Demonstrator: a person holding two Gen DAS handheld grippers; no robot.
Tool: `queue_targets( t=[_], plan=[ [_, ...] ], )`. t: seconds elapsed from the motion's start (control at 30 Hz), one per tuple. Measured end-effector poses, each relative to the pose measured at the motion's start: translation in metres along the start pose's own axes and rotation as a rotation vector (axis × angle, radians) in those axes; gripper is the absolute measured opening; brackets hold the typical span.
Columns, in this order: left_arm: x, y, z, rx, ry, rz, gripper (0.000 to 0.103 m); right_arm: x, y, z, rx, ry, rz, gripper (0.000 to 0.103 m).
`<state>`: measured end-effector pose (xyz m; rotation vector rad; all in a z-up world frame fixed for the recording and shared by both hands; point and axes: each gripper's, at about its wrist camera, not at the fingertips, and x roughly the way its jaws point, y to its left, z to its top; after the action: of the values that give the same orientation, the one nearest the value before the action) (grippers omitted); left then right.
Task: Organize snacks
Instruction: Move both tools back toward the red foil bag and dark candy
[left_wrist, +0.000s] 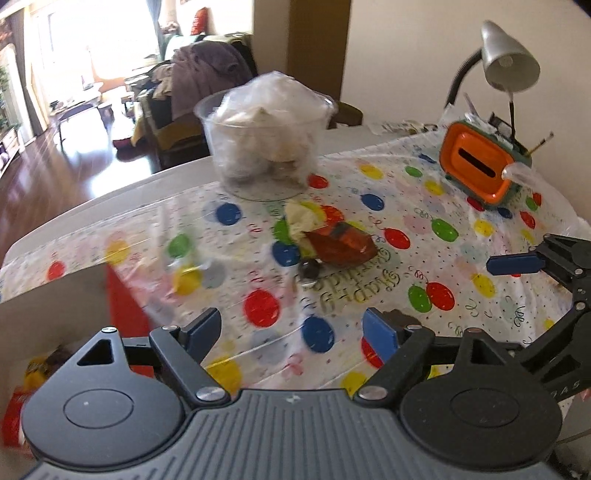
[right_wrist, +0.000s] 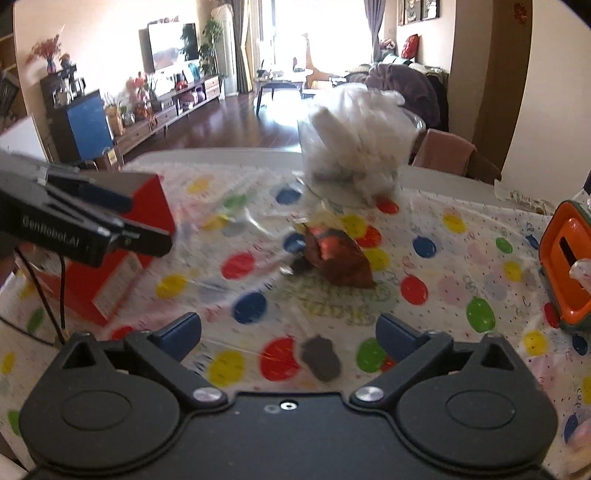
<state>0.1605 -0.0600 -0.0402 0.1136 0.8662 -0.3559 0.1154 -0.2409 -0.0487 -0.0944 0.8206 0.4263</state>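
Note:
A red-orange snack packet (left_wrist: 341, 246) lies mid-table on the balloon-print cloth, with a pale yellow wrapper (left_wrist: 301, 218) just behind it and a small dark round piece (left_wrist: 309, 266) in front. The packet also shows in the right wrist view (right_wrist: 338, 258). A clear plastic tub (left_wrist: 264, 147) packed with white-wrapped snacks stands behind; it also shows in the right wrist view (right_wrist: 354, 147). My left gripper (left_wrist: 291, 328) is open and empty, short of the packet. My right gripper (right_wrist: 288, 332) is open and empty, also short of it.
A red open box (right_wrist: 122, 258) stands at the table's left edge; it also shows in the left wrist view (left_wrist: 122, 295). An orange-and-green holder (left_wrist: 480, 166) and a grey desk lamp (left_wrist: 506, 55) sit at the right. A grey spot (right_wrist: 320, 357) marks the cloth near my right gripper.

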Motion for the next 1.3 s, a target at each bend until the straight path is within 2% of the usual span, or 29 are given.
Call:
queue_targets(
  t=[0.23, 0.47, 0.67, 0.9, 1.03, 1.2, 1.3],
  plan=[
    [0.067, -0.026, 0.012, 0.051, 0.114, 0.010, 0.084, 0.042, -0.025, -0.017, -0.027, 0.087, 0.028, 0.098],
    [0.112, -0.038, 0.017, 0.124, 0.114, 0.027, 0.084, 0.081, -0.030, -0.031, -0.099, 0.151, 0.055, 0.085],
    [0.146, -0.033, 0.028, 0.115, 0.125, 0.036, 0.084, 0.099, -0.038, -0.030, -0.093, 0.170, 0.079, 0.081],
    [0.180, -0.027, 0.038, 0.131, 0.161, 0.023, 0.084, 0.113, -0.042, -0.030, -0.102, 0.189, 0.101, 0.069],
    [0.196, -0.027, 0.041, 0.160, 0.195, 0.011, 0.069, 0.115, -0.039, -0.030, -0.133, 0.174, 0.094, 0.064],
    [0.204, -0.026, 0.046, 0.170, 0.205, -0.011, 0.067, 0.114, -0.034, -0.030, -0.166, 0.166, 0.092, 0.055],
    [0.204, -0.025, 0.047, 0.163, 0.206, -0.038, 0.056, 0.113, -0.032, -0.030, -0.171, 0.163, 0.100, 0.049]
  ],
)
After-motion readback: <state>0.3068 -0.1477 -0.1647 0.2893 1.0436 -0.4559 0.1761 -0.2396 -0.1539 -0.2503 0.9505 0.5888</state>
